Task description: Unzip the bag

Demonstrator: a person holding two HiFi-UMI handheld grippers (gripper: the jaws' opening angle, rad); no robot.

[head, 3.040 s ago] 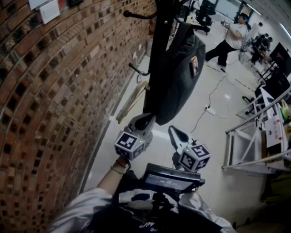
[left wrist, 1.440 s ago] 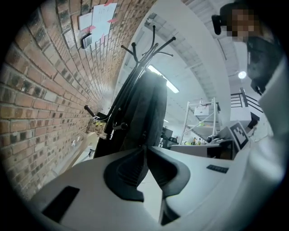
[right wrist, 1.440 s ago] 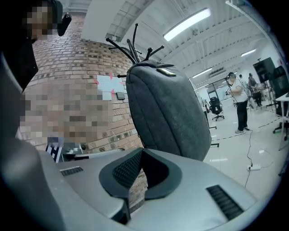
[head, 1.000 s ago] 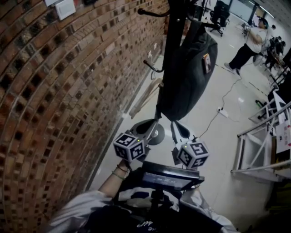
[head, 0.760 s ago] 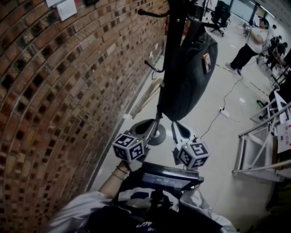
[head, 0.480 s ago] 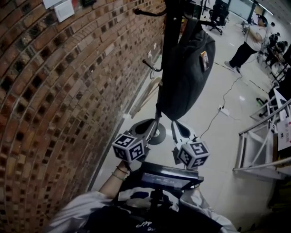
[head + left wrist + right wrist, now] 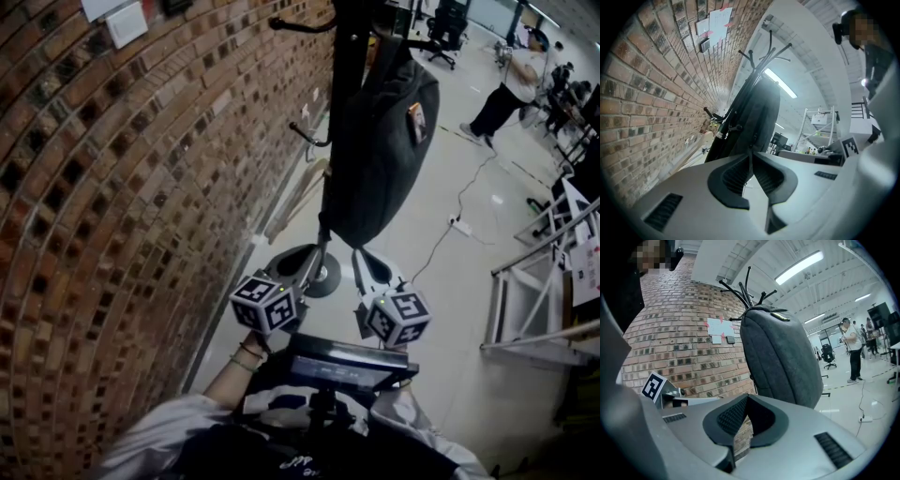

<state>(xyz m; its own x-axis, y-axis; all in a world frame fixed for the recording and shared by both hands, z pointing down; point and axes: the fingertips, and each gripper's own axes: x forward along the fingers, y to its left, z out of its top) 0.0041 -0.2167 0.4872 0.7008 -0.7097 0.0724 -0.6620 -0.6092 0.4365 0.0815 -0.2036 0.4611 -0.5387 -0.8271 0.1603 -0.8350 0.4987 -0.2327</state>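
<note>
The grey bag hangs on the coat rack by the brick wall. No view shows its zip, so progress is unclear. Left claw and right claw are pressed closed, empty, beneath the bag. Only the head view shows the bag's orange tag.

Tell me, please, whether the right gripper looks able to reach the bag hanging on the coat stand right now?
Probably yes. The right gripper sits just below the bag, with nothing between them; its jaws are together, so they would need to open first to grip.
</note>
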